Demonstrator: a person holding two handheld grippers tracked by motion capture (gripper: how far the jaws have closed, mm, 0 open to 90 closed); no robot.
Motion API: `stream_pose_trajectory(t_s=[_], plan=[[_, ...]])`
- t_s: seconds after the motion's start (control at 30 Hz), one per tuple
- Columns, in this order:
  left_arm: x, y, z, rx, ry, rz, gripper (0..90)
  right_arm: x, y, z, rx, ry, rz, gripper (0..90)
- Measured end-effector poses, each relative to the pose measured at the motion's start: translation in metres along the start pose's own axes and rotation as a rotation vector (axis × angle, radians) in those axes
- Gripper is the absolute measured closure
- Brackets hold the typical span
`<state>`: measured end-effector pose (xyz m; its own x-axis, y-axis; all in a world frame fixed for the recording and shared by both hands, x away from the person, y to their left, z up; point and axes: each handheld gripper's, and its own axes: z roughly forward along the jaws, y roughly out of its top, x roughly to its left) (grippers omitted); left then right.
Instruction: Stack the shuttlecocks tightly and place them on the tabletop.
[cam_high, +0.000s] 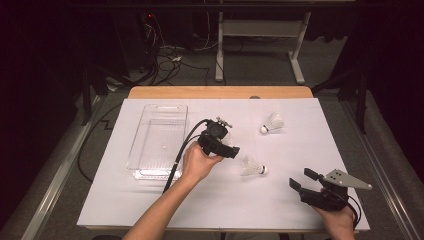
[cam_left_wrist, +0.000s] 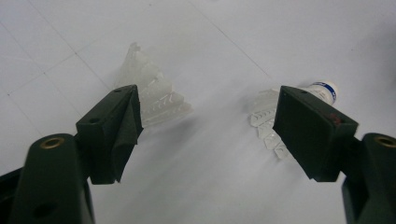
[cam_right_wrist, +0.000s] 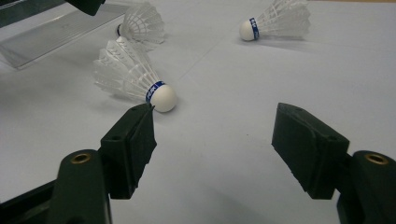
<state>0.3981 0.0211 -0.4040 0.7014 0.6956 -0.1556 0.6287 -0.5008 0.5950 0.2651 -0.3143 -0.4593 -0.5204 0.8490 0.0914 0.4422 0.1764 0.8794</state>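
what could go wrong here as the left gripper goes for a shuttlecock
The left gripper hangs open over two shuttlecocks: one by one jaw, another behind the other. Closing now might crush feathers or knock one away. The clear tray sits close beside the hand, so a swing could bump it.

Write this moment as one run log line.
left gripper: open, over shuttlecock | right gripper: open, apart | clear bin: no shuttlecock visible

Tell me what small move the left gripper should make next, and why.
Probably ease the left gripper down and forward. Its jaws stand open above the paper, with one shuttlecock behind its left jaw, apart from it, so closing now would likely grip nothing.
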Motion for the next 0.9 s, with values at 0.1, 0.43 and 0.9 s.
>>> stream_pose_trajectory(t_s=[0.1, 0.43, 0.9], plan=[[-0.001, -0.002, -0.001, 0.000, -0.004, 0.004, 24.5, 0.000, 0.000, 0.000, 0.000, 0.000, 0.000, 30.5], [-0.002, -0.011, -0.003, -0.001, -0.006, 0.004, 24.9, 0.000, 0.000, 0.000, 0.000, -0.001, 0.000, 30.5], [-0.006, -0.021, -0.005, -0.001, 0.006, 0.016, 25.6, 0.000, 0.000, 0.000, -0.001, -0.002, -0.002, 30.5]])
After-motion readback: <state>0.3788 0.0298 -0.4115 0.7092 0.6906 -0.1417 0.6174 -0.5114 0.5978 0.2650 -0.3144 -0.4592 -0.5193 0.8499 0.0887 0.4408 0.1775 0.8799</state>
